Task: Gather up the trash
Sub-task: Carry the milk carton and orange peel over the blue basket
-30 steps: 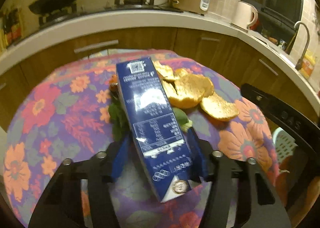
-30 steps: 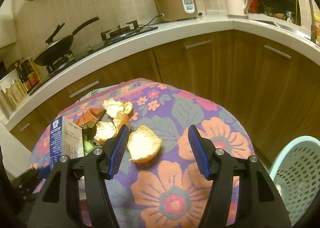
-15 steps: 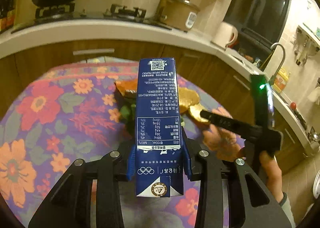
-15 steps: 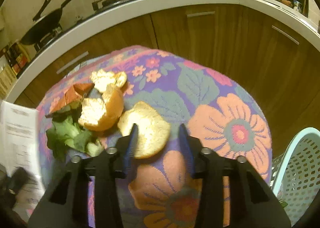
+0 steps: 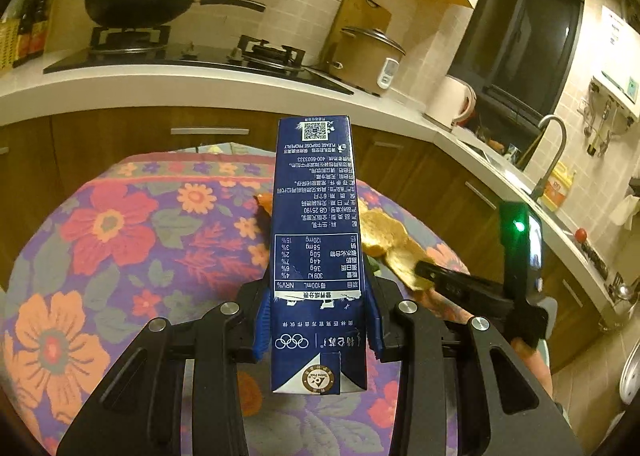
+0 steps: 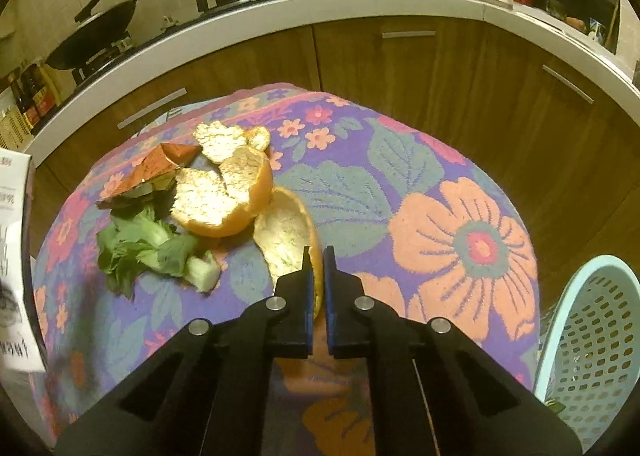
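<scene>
My left gripper (image 5: 318, 320) is shut on a dark blue milk carton (image 5: 316, 240) and holds it lifted above the floral tablecloth (image 5: 120, 240). My right gripper (image 6: 317, 256) is shut on the near edge of an orange peel (image 6: 286, 236) lying on the cloth; the peel also shows in the left wrist view (image 5: 394, 246). More orange peels (image 6: 224, 196), green vegetable scraps (image 6: 148, 248) and a red wrapper (image 6: 152, 172) lie left of it. The carton's white side (image 6: 12, 256) shows at the left edge of the right wrist view.
A light blue perforated basket (image 6: 600, 344) stands below the table's right edge. Brown cabinets and a white counter (image 6: 360, 8) with a wok, stove, rice cooker (image 5: 368, 56) and kettle curve behind the table.
My left gripper has lifted the carton higher off the cloth. My right gripper has moved down to the nearest orange peel and shut on its edge.
</scene>
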`<move>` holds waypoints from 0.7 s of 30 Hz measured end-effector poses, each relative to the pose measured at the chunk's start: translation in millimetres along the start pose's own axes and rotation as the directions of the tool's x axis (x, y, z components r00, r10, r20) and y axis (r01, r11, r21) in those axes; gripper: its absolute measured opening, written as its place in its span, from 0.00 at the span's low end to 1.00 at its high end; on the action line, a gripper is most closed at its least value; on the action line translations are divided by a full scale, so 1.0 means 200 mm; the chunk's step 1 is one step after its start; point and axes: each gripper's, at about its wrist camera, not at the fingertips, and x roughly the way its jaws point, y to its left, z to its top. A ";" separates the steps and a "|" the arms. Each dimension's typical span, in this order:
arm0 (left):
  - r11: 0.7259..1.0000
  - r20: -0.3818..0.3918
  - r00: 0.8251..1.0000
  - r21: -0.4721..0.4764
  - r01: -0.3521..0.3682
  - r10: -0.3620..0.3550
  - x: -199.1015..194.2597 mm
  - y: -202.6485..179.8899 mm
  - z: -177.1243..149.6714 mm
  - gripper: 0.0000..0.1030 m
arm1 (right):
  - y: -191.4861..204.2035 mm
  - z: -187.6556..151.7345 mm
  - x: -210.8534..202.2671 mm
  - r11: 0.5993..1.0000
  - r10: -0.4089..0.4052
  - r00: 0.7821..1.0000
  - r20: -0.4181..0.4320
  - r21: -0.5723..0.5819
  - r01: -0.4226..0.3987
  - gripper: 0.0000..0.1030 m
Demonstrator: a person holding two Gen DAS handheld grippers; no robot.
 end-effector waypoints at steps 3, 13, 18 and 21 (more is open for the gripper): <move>1.000 0.013 1.000 -0.010 -0.001 0.001 -0.03 0.02 0.01 0.34 | -0.01 -0.03 -0.04 1.000 -0.003 1.000 0.015 0.011 0.003 0.02; 0.999 0.046 0.999 -0.027 0.021 -0.019 -0.09 0.05 0.02 0.34 | -0.11 -0.13 -0.20 0.998 0.007 0.998 0.068 0.066 -0.011 0.02; 0.999 0.044 0.998 -0.012 0.052 -0.051 -0.09 0.00 0.01 0.34 | -0.17 -0.17 -0.31 0.997 -0.002 0.993 0.114 0.083 -0.007 0.02; 0.998 0.039 0.997 0.005 0.070 -0.070 -0.07 -0.04 0.00 0.34 | -0.22 -0.19 -0.40 0.994 -0.011 0.989 0.147 0.108 -0.005 0.02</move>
